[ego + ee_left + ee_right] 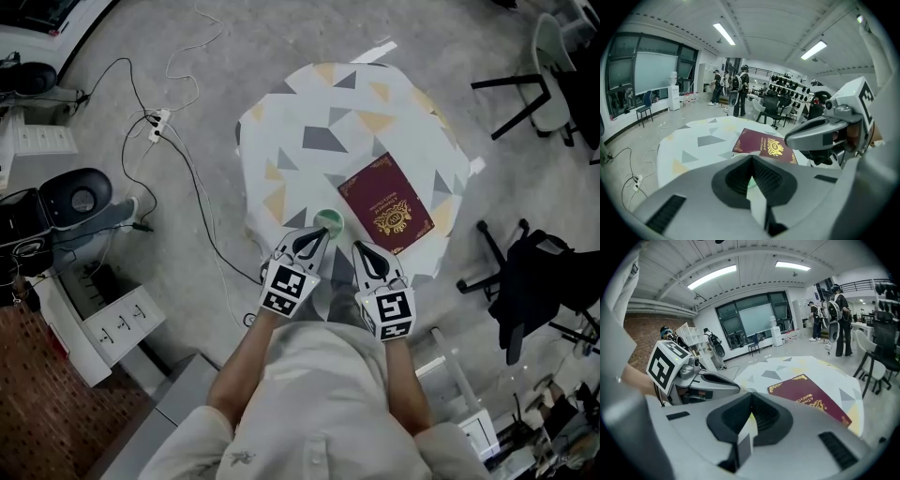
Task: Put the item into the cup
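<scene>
Left gripper [315, 238] and right gripper [364, 251] are both clenched on nothing, just short of the green cup [328, 221] on the bench [319, 112]. The maroon booklet [386, 203] lies flat just right of the cup — best spread the right jaws first, then pinch its near edge.

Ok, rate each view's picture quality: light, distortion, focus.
Head view: dim, flat light and muted colours, yet the passport and table are sharp. Left gripper view: heavy fisheye bend, black corners, ceiling lights blown out, passport crisp. Right gripper view: same bend and dark rim, its ceiling strip glares white, near foreground soft.
</scene>
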